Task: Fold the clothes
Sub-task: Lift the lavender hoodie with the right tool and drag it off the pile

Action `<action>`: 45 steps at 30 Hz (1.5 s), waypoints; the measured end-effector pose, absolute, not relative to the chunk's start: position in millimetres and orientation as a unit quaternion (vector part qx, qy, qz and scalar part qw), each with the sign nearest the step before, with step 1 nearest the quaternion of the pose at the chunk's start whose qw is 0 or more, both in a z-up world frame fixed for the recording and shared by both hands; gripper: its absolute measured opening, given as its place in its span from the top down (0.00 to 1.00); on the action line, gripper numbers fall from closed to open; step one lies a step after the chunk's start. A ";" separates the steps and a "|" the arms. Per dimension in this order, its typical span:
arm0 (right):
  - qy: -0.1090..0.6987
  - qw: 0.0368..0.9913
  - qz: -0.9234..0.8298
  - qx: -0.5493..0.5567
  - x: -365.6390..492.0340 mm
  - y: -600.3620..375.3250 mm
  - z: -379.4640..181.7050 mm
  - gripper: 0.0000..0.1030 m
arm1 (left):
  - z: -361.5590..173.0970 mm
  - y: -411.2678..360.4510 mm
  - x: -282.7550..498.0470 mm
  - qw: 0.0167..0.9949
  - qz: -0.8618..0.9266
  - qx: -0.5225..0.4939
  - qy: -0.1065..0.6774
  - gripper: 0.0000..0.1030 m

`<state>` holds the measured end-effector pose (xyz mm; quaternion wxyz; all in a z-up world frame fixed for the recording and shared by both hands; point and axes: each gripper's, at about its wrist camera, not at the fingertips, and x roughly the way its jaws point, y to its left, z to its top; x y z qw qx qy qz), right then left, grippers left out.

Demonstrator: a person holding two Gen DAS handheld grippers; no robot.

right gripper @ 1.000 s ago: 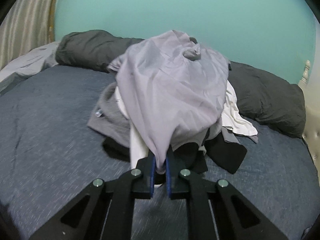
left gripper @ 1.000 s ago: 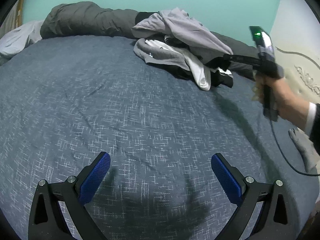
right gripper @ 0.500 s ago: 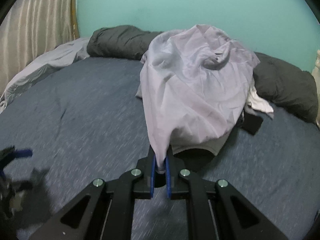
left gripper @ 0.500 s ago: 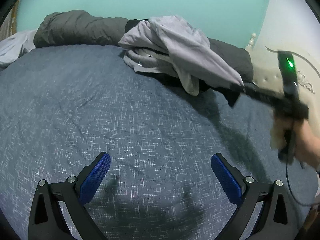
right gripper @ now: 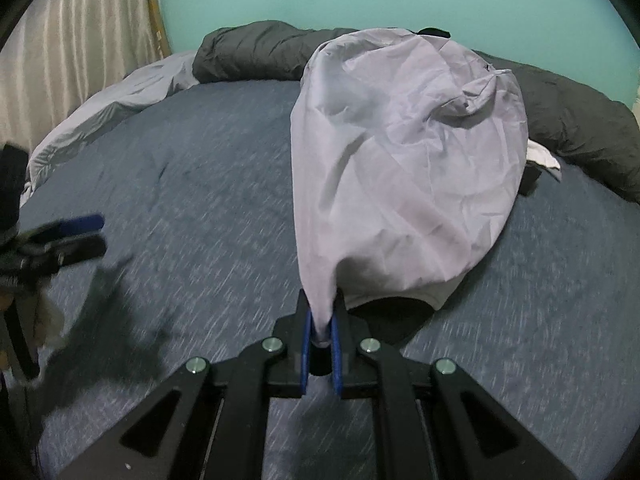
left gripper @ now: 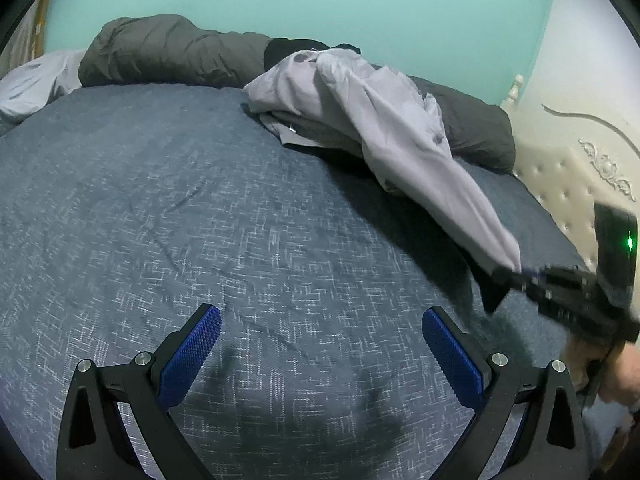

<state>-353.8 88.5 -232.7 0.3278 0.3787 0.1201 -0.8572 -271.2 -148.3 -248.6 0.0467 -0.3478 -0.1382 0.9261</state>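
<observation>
A pale lilac-grey garment (right gripper: pixel 404 168) stretches from the clothes pile toward me, its corner pinched between the blue pads of my right gripper (right gripper: pixel 320 326), which is shut on it. From the left wrist view the same garment (left gripper: pixel 404 140) runs down to the right gripper (left gripper: pixel 520 274) at the right edge. The rest of the pile (left gripper: pixel 316 128), grey and dark pieces, lies on the bed behind it. My left gripper (left gripper: pixel 322 354) hangs open over bare bedspread with nothing between its fingers. In the right wrist view the left gripper (right gripper: pixel 76 236) shows blurred at the left.
The bed has a dark blue flecked cover (left gripper: pixel 200 220). A dark grey duvet (left gripper: pixel 172 52) lies rolled along the far edge by the teal wall. A cream padded headboard (left gripper: pixel 580 184) stands at the right, a light sheet (right gripper: pixel 116 96) and a curtain (right gripper: pixel 72 52) at the left.
My right gripper has pulled the lilac-grey garment off the pile toward the near side of the bed, drawing it out long. The left gripper has stayed open over the cover.
</observation>
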 end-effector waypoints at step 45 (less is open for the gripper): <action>0.043 0.311 -0.869 0.382 -273.9 146.7 -173.9 0.60 | -240.8 -129.3 -267.4 0.071 0.921 -0.365 -0.119 0.00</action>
